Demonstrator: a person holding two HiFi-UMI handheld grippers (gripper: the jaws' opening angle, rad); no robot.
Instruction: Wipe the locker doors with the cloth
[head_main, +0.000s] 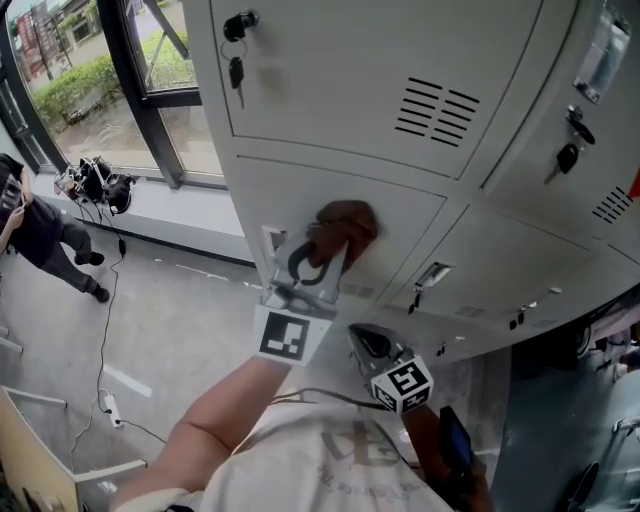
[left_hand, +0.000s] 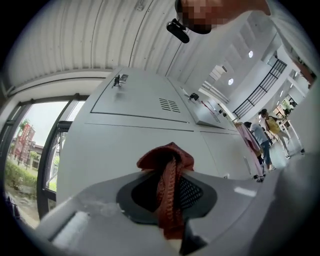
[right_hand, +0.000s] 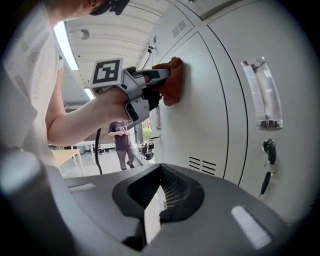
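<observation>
A reddish-brown cloth (head_main: 345, 225) is pressed flat against a pale grey locker door (head_main: 400, 215) in the middle row. My left gripper (head_main: 322, 252) is shut on the cloth and holds it to the door. In the left gripper view the cloth (left_hand: 169, 172) bunches between the jaws of the left gripper (left_hand: 167, 195), with the door (left_hand: 125, 145) right behind it. My right gripper (head_main: 368, 343) hangs lower, off the lockers, shut with nothing in it. The right gripper view shows the right gripper (right_hand: 159, 194), and beyond it the left gripper (right_hand: 150, 82) with the cloth (right_hand: 172, 80) on the door.
Keys hang from locks on the upper doors (head_main: 236, 70) (head_main: 565, 157), beside vent slots (head_main: 435, 108). A clear label holder (right_hand: 262, 95) and a keyed lock (right_hand: 268, 150) sit on a nearby door. A window (head_main: 90, 80) and a seated person (head_main: 40, 235) are left; cables (head_main: 105, 400) cross the floor.
</observation>
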